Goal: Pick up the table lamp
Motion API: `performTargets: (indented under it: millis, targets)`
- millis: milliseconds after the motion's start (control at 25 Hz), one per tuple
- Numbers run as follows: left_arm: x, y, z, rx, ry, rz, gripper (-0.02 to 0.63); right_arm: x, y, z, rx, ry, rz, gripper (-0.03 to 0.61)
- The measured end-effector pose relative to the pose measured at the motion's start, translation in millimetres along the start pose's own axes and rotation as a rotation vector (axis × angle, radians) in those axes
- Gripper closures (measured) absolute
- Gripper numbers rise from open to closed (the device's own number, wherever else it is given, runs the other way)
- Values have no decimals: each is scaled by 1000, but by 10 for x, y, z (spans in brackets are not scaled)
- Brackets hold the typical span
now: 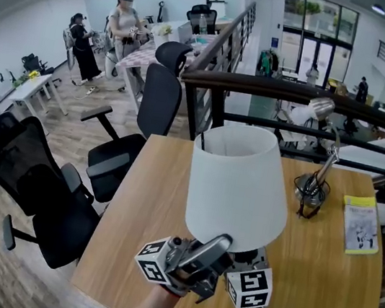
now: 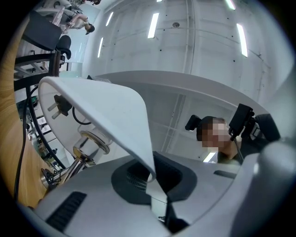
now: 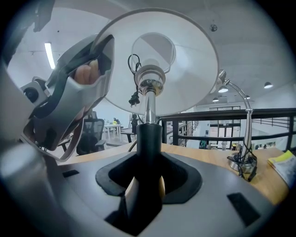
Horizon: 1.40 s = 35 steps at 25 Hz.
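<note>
The lamp (image 1: 239, 183) is upright over the near part of the tabletop (image 1: 141, 207), held by both tongs close below it. The left tongs (image 2: 151, 178) point steeply upward and are pinched tight on the lower rim of the white shade (image 2: 106, 111). The thin edge runs straight down between the jaws. The right tongs (image 3: 145, 181) lie nearly level under the shade and stand wide, clamped round the black stem (image 3: 149, 139), which fills the gap between the jaws. The lamp's foot is hidden. Farther back to the right, a chrome lamp (image 1: 313, 186) and a booklet (image 1: 360, 225) rest on the tabletop, well apart from the tongs.
</note>
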State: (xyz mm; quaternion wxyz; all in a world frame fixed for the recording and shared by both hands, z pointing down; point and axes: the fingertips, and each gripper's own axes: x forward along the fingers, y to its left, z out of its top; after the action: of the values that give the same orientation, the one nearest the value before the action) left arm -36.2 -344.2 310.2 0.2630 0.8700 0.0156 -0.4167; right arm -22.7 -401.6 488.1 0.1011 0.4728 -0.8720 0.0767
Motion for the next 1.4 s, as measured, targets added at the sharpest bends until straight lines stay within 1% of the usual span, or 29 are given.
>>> performTargets:
  millis: [320,880,1400]
  targets:
    - [138,-161,50,12,8,-28,603,-96,28,183,-4,-21,-12,417]
    - [310,-320,121,38,30,-47,601,-199,32,405,-4,-43,-33,417]
    - [490,-544,226,74,38,-98,601,-284,41,720,-30,-92,-56,417]
